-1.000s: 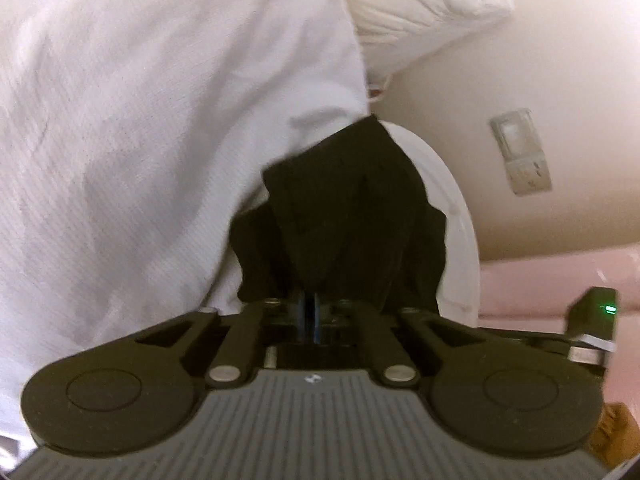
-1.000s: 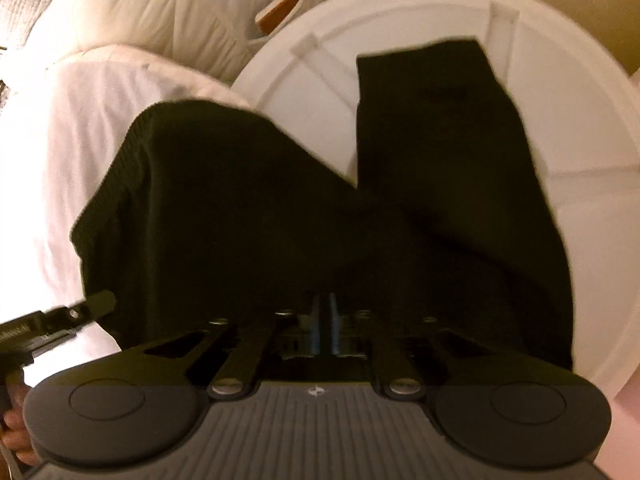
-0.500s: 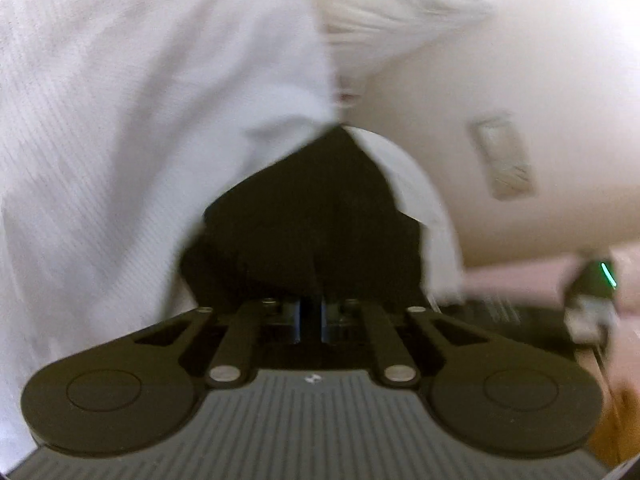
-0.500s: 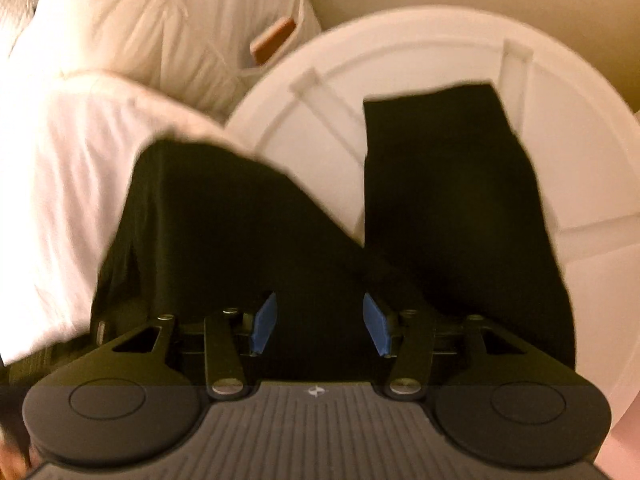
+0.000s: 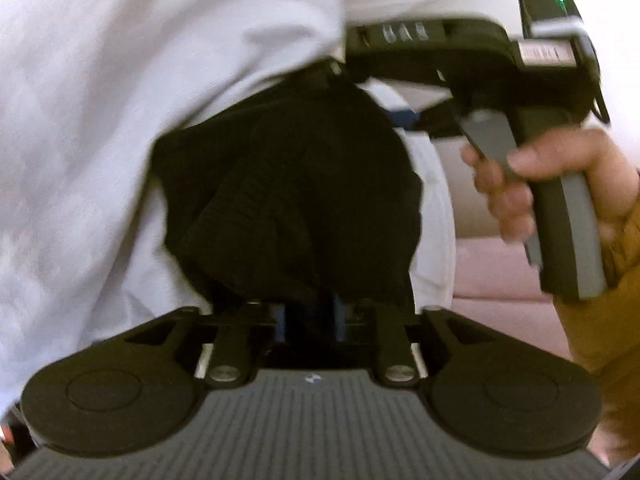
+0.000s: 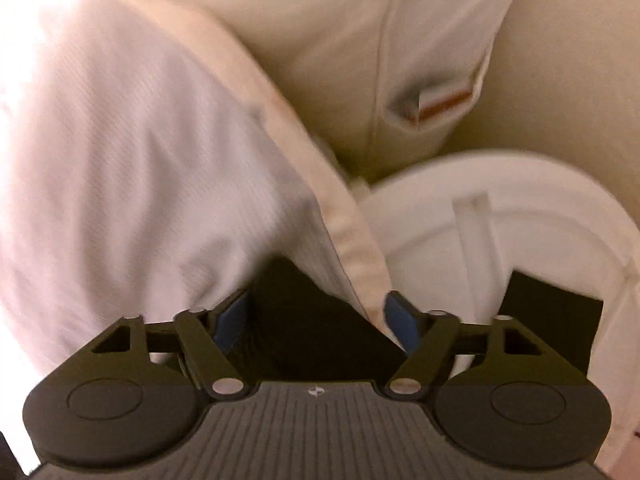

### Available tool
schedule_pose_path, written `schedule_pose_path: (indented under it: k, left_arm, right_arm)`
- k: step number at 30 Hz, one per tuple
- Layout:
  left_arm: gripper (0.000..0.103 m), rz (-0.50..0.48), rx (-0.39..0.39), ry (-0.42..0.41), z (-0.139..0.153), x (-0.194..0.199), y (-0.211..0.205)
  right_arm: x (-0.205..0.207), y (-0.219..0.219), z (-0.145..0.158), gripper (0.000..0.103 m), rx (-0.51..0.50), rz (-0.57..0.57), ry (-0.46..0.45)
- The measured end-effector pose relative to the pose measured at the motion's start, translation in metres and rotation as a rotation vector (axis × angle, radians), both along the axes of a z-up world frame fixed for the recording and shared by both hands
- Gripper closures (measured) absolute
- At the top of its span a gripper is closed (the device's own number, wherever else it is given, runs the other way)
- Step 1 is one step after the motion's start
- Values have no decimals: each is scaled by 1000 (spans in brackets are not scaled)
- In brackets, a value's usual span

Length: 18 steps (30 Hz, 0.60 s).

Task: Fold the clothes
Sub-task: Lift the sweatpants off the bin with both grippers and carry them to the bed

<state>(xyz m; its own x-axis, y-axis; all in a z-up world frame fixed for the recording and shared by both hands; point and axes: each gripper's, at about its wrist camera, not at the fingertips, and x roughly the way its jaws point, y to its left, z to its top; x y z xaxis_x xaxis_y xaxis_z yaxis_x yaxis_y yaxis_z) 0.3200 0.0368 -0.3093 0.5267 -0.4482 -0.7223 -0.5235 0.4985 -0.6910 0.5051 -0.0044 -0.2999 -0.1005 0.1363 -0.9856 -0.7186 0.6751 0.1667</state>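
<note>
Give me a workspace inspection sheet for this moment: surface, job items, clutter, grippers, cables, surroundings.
Surface: white sheet beside a round white table.
Job's things: black garment, bunched, lying partly on the sheet and partly on the table.
Clutter: nothing seen.
Grippers: left gripper jaws opening, black cloth between the blue pads, contact unclear; right gripper jaws opening and wide apart, cloth below them, not clamped. A hand in a mustard sleeve holds the right gripper's handle.
Cables: nothing seen.
Surroundings: cream cushion with a small tag; pink surface past the table.
</note>
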Motion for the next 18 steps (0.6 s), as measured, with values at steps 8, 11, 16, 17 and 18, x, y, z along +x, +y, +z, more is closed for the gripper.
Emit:
schedule_pose_path:
  k: [8,11,16,17,18]
  left_arm:
    - [99,-2,-17,-35,2,2,-6]
    - [101,4,17,-110,30,-13,2]
    - [101,85,61,-272,95,-66,31]
    - [101,119,71,-312,111,-83,39]
    - [101,156,80,-354,128,-101,47]
  right_arm:
    - [-5,-43,25,85,97,-49,37]
    - [-11,-74,55,86,197,-154,30]
    - [-48,-111,141,86,479,-330,75]
    - [-61,-106,162,86,543,-320,78]
    - [-74,-101,183,86,607,-309,82]
